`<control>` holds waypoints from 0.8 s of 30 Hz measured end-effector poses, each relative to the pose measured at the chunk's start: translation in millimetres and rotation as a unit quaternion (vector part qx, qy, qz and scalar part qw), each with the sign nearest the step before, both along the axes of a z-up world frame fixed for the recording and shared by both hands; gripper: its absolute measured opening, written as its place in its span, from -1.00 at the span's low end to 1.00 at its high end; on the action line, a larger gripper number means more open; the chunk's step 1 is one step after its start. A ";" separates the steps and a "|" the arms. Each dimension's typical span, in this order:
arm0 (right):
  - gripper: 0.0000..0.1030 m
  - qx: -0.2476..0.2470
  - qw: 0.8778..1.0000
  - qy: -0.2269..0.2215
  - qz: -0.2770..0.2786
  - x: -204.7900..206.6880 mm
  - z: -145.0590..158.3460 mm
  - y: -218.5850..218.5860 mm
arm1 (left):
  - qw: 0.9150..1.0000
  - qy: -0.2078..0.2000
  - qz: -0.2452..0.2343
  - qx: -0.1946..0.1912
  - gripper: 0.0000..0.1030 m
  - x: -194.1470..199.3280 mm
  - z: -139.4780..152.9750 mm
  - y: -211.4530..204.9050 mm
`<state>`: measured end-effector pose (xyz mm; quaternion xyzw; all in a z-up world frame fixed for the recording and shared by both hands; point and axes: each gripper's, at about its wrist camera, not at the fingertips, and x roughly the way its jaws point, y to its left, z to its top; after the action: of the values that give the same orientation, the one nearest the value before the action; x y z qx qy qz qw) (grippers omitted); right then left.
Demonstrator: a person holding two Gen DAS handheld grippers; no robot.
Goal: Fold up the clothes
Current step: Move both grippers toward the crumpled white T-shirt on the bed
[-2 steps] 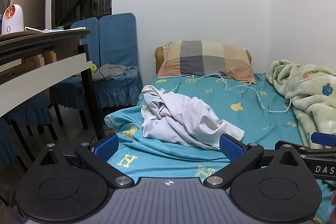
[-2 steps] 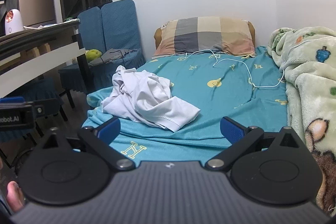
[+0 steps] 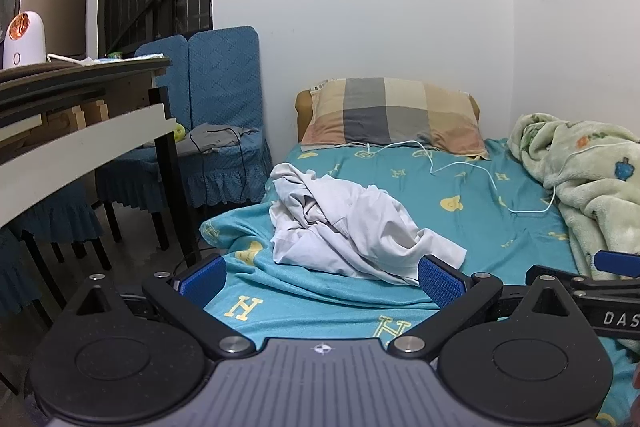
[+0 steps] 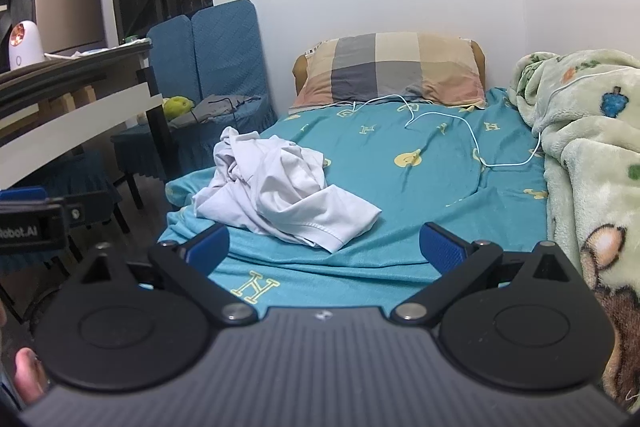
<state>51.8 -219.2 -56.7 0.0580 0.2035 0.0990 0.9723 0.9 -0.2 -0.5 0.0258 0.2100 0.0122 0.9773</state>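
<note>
Right now I have both tongs spread wide with nothing between their blue pads. From the left wrist view, my left tongs [image 3: 322, 277] hover above the near end of the bed [image 3: 472, 195], and the crumpled white garment [image 3: 352, 223] lies on the teal sheet just beyond them, its heap sitting between the two fingers as I look along them; its near hem appears close to the right-hand pad, though I cannot tell whether they touch. From the right wrist view, my right tongs [image 4: 324, 247] are also open over the bed's near end, and the white garment [image 4: 280, 187] lies ahead and to the left of their middle, closer to the left finger than to the right, with bare sheet in front of the right finger. The garment is unfolded, bunched in a pile near the bed's left edge. Farther back a checked pillow [image 4: 392, 71] leans at the head of the bed, a white cable [image 4: 460, 131] trails across the sheet, and a pale green fleece blanket [image 4: 592, 147] is heaped along the right side. To the left stand blue-covered chairs [image 3: 224, 99] and a counter [image 3: 80, 131] carrying a small white appliance [image 3: 24, 39].
</note>
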 end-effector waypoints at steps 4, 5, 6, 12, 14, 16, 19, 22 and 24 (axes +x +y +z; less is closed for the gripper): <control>1.00 0.010 1.000 -0.002 0.000 -0.5 -0.7 -0.8 | 1.000 -0.003 0.000 0.018 1.00 0.3 -2.1 -4.5; 1.00 0.011 1.000 -0.002 0.000 -0.5 1.3 -2.3 | 1.000 -0.004 -0.001 0.019 1.00 0.1 -3.1 -5.1; 1.00 0.013 1.000 -0.003 -0.001 -0.9 3.1 -3.9 | 1.000 -0.004 -0.003 0.019 1.00 -0.1 -4.1 -5.3; 1.00 0.015 1.000 -0.012 -0.005 -1.1 0.6 -5.0 | 1.000 -0.002 -0.007 0.025 1.00 0.4 -12.6 -9.9; 1.00 0.016 1.000 -0.015 -0.007 -3.9 3.2 -6.4 | 1.000 0.002 -0.007 0.019 1.00 1.2 -13.8 -9.6; 1.00 0.019 1.000 -0.015 -0.008 -3.5 3.8 -8.2 | 1.000 0.005 -0.005 0.017 1.00 2.1 -15.9 -9.5; 1.00 0.021 1.000 -0.014 -0.008 -3.3 4.0 -11.0 | 1.000 0.001 0.002 0.025 1.00 1.5 -16.8 -10.3; 1.00 0.021 1.000 -0.015 -0.009 -3.6 4.9 -13.5 | 1.000 0.002 0.006 0.024 1.00 3.0 -15.9 -11.1; 1.00 0.023 1.000 -0.016 -0.009 -4.2 5.6 -15.6 | 1.000 0.003 0.006 0.021 1.00 2.8 -15.5 -11.8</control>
<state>47.6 -234.7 -51.1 0.0809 0.1855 0.0957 0.9746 3.6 -12.0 -16.0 0.0447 0.2127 0.0220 0.9758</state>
